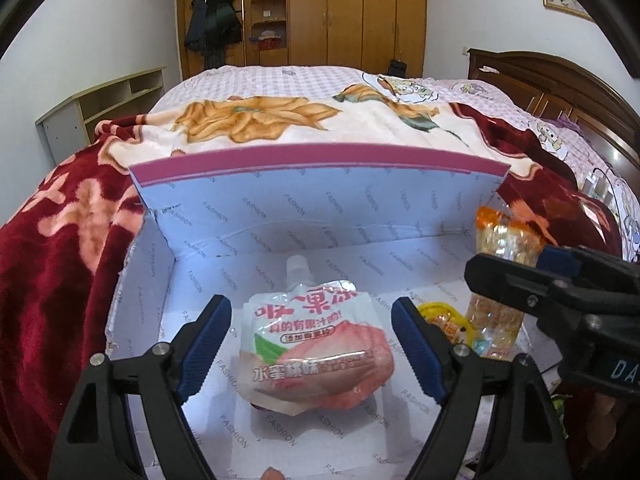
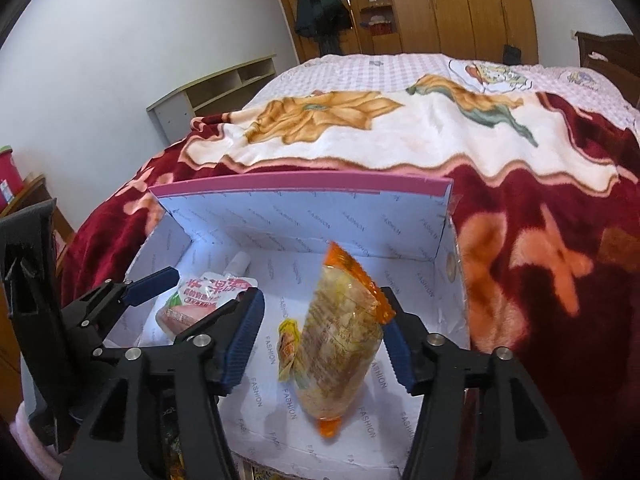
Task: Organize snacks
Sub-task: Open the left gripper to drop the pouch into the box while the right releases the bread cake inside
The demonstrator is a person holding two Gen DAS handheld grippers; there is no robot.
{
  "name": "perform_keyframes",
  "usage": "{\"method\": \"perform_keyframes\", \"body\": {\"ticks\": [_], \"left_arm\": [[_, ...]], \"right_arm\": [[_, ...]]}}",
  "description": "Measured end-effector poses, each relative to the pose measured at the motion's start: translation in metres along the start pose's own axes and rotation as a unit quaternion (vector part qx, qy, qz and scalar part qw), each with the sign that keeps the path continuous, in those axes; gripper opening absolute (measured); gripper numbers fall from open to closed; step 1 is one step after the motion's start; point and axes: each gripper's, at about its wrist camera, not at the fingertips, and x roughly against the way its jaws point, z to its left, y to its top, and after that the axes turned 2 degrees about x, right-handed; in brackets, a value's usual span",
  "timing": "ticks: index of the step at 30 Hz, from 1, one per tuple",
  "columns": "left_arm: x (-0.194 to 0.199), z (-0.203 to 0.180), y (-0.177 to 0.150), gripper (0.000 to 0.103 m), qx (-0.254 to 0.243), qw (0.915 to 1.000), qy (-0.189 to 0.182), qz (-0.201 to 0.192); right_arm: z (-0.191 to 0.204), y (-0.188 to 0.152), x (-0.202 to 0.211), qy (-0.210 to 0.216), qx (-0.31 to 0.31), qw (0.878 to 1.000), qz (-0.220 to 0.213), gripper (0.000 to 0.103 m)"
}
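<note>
A white box (image 1: 320, 200) with a pink rim stands open on the bed; it also shows in the right wrist view (image 2: 304, 216). A peach jelly pouch (image 1: 316, 344) lies on the box floor between the fingers of my open left gripper (image 1: 312, 344), with gaps on both sides; the pouch also shows in the right wrist view (image 2: 200, 300). An orange-ended clear snack bag (image 2: 340, 344) lies in the box between the fingers of my open right gripper (image 2: 320, 348), untouched. A small yellow snack packet (image 2: 288, 344) lies beside it. In the left wrist view the right gripper (image 1: 560, 292) hangs over the bag (image 1: 500, 240).
The box sits on a red and cream floral blanket (image 2: 540, 220) on a bed. A wooden wardrobe (image 1: 360, 12) and a low shelf unit (image 1: 100, 108) stand behind. A dark headboard (image 1: 560, 80) is at the right.
</note>
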Motion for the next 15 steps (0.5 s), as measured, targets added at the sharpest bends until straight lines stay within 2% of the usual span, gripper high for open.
{"method": "perform_keyframes", "body": {"ticks": [4, 15], "left_arm": [[0.009, 0.001, 0.001, 0.091, -0.003, 1.0, -0.001, -0.009], [0.035, 0.003, 0.0, 0.091, 0.006, 0.9998, -0.012, -0.013]], "right_arm": [[0.001, -0.001, 0.006, -0.005, 0.0, 1.0, -0.004, 0.06], [0.011, -0.008, 0.028, 0.002, 0.008, 1.0, -0.016, 0.06]]}}
